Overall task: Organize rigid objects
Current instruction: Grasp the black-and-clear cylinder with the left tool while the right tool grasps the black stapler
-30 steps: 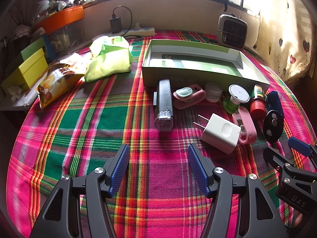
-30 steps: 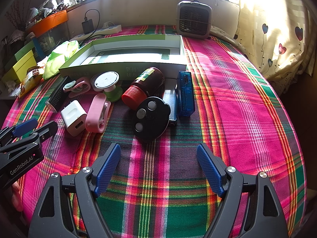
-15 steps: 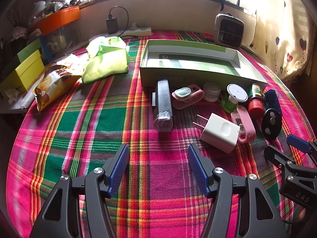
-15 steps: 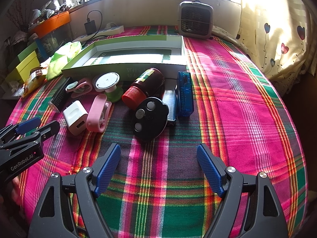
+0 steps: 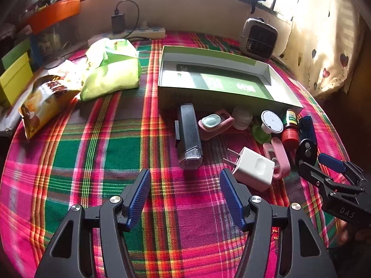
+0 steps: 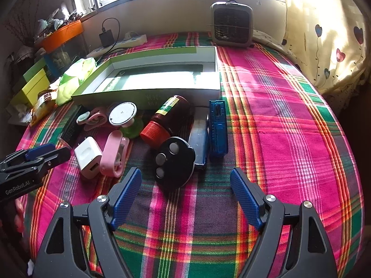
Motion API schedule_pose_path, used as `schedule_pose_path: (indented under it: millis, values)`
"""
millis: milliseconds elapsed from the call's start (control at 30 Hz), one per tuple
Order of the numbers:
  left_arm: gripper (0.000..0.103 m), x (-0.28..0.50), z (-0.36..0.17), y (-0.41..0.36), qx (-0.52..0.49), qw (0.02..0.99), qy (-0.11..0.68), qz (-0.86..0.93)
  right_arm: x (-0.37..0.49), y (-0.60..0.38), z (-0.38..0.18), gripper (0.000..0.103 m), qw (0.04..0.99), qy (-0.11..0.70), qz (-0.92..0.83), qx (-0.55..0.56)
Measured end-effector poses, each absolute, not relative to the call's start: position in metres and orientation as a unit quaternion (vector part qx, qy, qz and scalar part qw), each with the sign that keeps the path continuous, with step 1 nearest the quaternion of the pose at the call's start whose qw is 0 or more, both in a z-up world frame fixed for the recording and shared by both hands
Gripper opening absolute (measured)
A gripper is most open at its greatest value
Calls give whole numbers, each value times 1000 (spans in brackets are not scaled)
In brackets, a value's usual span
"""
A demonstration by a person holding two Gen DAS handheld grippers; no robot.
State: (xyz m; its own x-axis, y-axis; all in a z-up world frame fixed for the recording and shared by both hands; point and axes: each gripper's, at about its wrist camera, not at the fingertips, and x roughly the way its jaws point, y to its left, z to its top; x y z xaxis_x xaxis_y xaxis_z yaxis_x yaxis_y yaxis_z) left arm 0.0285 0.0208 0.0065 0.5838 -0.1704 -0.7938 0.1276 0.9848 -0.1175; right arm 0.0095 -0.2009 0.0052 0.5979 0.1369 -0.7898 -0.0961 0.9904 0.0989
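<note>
A shallow green box (image 5: 215, 92) (image 6: 148, 92) lies open on the plaid cloth. In front of it sits a row of small items: a black bar-shaped device (image 5: 189, 136), a white plug charger (image 5: 254, 169) (image 6: 87, 156), a pink clip (image 6: 112, 155), a brown bottle with a red cap (image 6: 167, 120), a black round disc with three buttons (image 6: 174, 162), and a blue case (image 6: 217, 127). My left gripper (image 5: 185, 190) is open, just short of the black device. My right gripper (image 6: 185, 190) is open, just short of the black disc. Both hold nothing.
A small grey heater (image 6: 231, 24) stands at the back by the window. Green and yellow snack bags (image 5: 111, 71) lie at the left, with coloured boxes (image 5: 15, 78) and a power strip (image 5: 139, 32) beyond. Bare plaid cloth (image 6: 289, 127) stretches to the right of the items.
Both grippers have edged slightly forward toward the row of items. Their jaws stay open and nothing on the cloth has moved.
</note>
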Motion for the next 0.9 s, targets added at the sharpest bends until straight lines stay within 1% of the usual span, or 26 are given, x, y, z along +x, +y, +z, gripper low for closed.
schedule_pose_path:
  millis: [67,167,333,500,633,700,733,800,867,900]
  values:
    - [61,32,9,20,-23,891,446,-84,13,-201,4,78,892,448,62,21]
    - [61,40,10,19,-19,892,445,-77,16,-202,2,73,891,450,57,15]
    - [61,54,9,20,-17,892,446,-72,19,-203,2,69,892,448,57,15]
    - [61,64,7,22,-13,892,448,-64,21,-202,3,59,893,446,56,10]
    - [60,71,4,23,-3,892,448,-58,22,-200,2,57,894,445,55,6]
    - [60,73,4,23,-5,892,448,-57,22,-201,2,55,894,444,54,6]
    - [59,74,4,24,-6,893,447,-56,22,-201,2,54,895,444,53,7]
    - [57,74,4,24,-6,894,445,-55,21,-202,2,48,896,442,47,3]
    - [54,74,4,23,-2,894,444,-53,21,-203,3,45,896,441,43,3]
    - [52,74,4,23,-1,894,444,-53,21,-203,3,44,896,441,42,4]
